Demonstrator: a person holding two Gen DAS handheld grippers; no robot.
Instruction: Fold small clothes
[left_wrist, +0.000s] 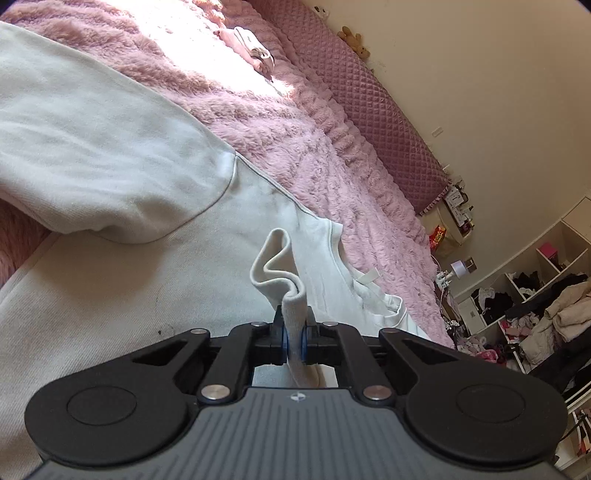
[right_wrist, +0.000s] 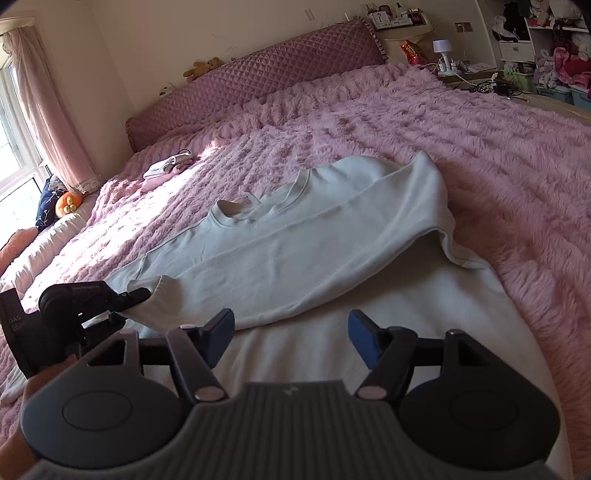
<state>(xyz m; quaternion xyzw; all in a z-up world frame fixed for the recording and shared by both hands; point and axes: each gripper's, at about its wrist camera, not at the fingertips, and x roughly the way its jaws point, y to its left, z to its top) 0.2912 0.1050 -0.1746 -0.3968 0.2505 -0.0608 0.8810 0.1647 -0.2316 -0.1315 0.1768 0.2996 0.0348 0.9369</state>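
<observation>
A white long-sleeved sweatshirt (right_wrist: 295, 243) lies spread on the pink fluffy bedspread (right_wrist: 480, 147), collar toward the headboard. One sleeve (right_wrist: 280, 266) is folded across the body. My left gripper (left_wrist: 294, 332) is shut on the sleeve cuff (left_wrist: 280, 266), which bunches up between its blue pads; the sweatshirt (left_wrist: 110, 184) fills that view. The left gripper also shows in the right wrist view (right_wrist: 136, 295), at the cuff on the left. My right gripper (right_wrist: 291, 332) is open and empty, low over the sweatshirt's lower body.
A small pile of folded pink and white clothes (right_wrist: 166, 168) lies far up the bed near the window. The quilted headboard (right_wrist: 277, 74) runs along the back. A cluttered nightstand (right_wrist: 461, 66) and shelves of clothes (right_wrist: 546, 55) stand at the right.
</observation>
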